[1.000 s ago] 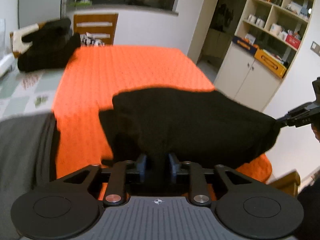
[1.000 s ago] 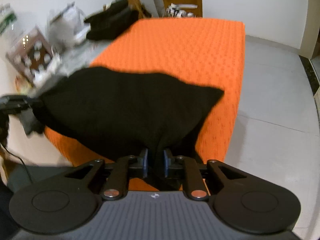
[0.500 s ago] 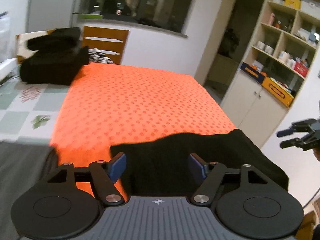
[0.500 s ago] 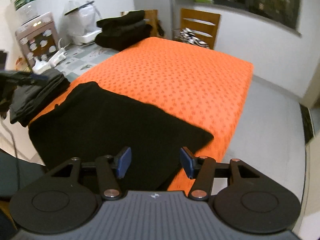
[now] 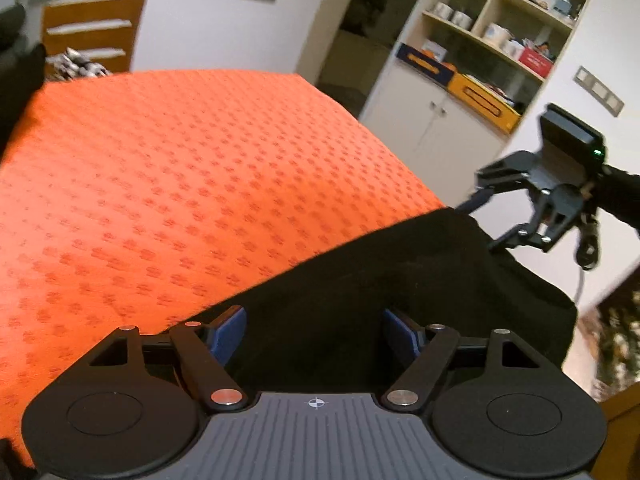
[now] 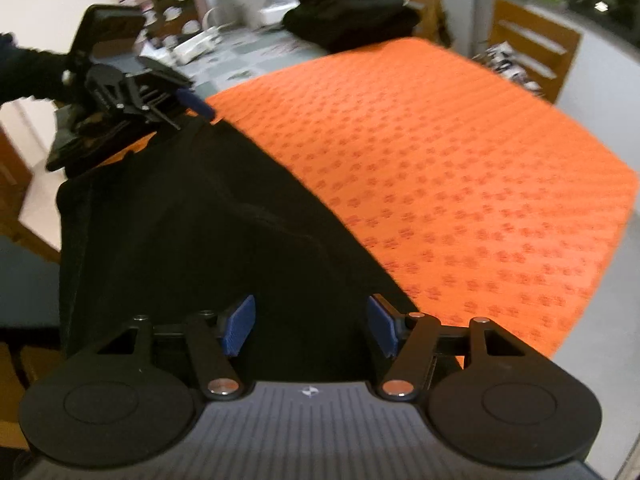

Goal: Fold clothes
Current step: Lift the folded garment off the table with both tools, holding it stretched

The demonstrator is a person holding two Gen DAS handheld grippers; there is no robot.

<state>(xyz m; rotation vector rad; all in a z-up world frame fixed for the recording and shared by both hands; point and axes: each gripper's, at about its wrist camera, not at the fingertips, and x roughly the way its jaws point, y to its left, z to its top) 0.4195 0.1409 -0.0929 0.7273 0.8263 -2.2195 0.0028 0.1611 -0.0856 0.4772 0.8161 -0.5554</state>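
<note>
Both your left hand-held gripper (image 5: 314, 334) and right hand-held gripper (image 6: 310, 326) hang released over the black garment (image 6: 208, 240), lying flat at the orange table's (image 6: 460, 160) near edge. Before any regrasp, check edges align squarely.

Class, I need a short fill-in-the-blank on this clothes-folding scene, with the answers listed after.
1. The black garment lies on a cloth coloured ____.
2. The left tool has its jaws ____.
3. The right tool grips ____.
4. The folded dark clothes lie at the ____ end of the table.

Missing words: orange; open; nothing; far
</note>
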